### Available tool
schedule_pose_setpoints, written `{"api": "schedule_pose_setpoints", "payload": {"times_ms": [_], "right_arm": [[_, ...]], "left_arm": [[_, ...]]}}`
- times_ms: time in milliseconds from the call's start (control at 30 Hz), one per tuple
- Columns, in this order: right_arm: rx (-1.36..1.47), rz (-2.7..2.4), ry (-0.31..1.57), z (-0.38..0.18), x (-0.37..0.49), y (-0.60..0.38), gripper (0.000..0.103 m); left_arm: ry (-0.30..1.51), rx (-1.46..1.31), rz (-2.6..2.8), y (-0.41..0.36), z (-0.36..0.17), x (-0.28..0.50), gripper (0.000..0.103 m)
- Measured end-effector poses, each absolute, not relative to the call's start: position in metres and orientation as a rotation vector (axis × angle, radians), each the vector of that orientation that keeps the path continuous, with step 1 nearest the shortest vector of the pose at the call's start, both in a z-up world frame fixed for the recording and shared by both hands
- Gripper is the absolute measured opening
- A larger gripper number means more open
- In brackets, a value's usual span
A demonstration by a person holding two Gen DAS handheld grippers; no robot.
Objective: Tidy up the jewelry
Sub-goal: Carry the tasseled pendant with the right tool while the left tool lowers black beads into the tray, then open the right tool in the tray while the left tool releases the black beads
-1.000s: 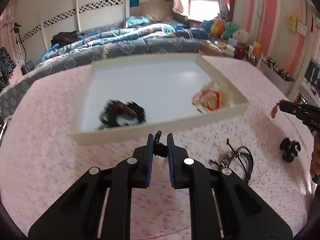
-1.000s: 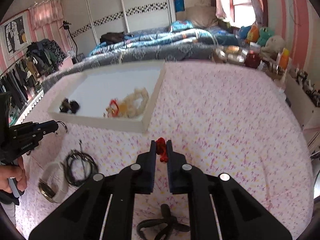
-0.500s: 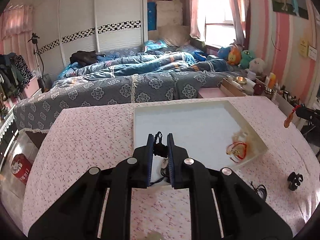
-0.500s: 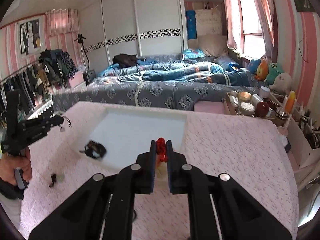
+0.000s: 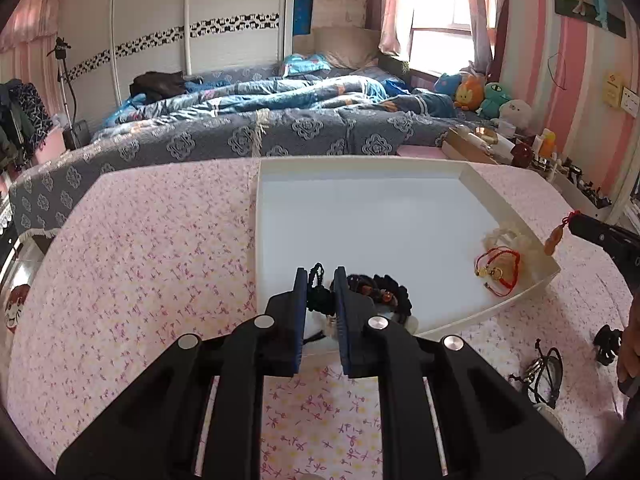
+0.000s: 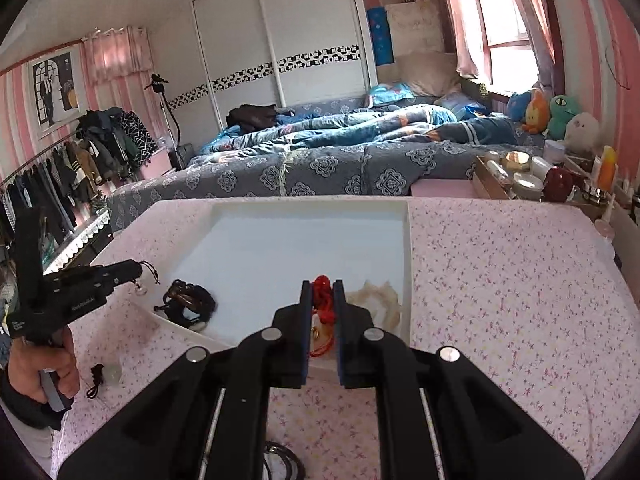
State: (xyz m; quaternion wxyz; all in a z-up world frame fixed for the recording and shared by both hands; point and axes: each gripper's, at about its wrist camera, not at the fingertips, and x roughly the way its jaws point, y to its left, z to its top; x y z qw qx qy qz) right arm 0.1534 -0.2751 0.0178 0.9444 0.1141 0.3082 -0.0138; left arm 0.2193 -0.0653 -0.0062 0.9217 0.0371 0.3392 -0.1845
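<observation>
Tongs in both hands are clamped on jewelry and held over the near edge of the white tray, presumably so each piece can be let go inside it. The left tongs pinch a black corded piece at about 6 o'clock in the left wrist view, just beside a dark bracelet heap lying in the tray's near corner. The right tongs grip a red cord with a small gold charm that hangs between the jaws, close to a cream lace piece at 3 o'clock of them. A red string bracelet rests in the tray's right corner. Left on the pink floral tabletop are a coil of dark cords at 4 o'clock and a small black clip beyond it. How much of the black piece dangles below the jaws is hidden by the tongs' own body, and the clip is partly cut off by a hand at the frame edge.
</observation>
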Motion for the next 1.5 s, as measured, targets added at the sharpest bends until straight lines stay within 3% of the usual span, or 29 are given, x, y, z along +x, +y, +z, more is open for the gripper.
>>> {"api": "schedule_pose_setpoints", "payload": {"times_ms": [1500], "right_arm": [[0.250,-0.030,0.686,-0.014,0.163,-0.269,0.010]], "left_arm": [[0.736,0.084,-0.388,-0.077,-0.023,0.222,0.013]]}}
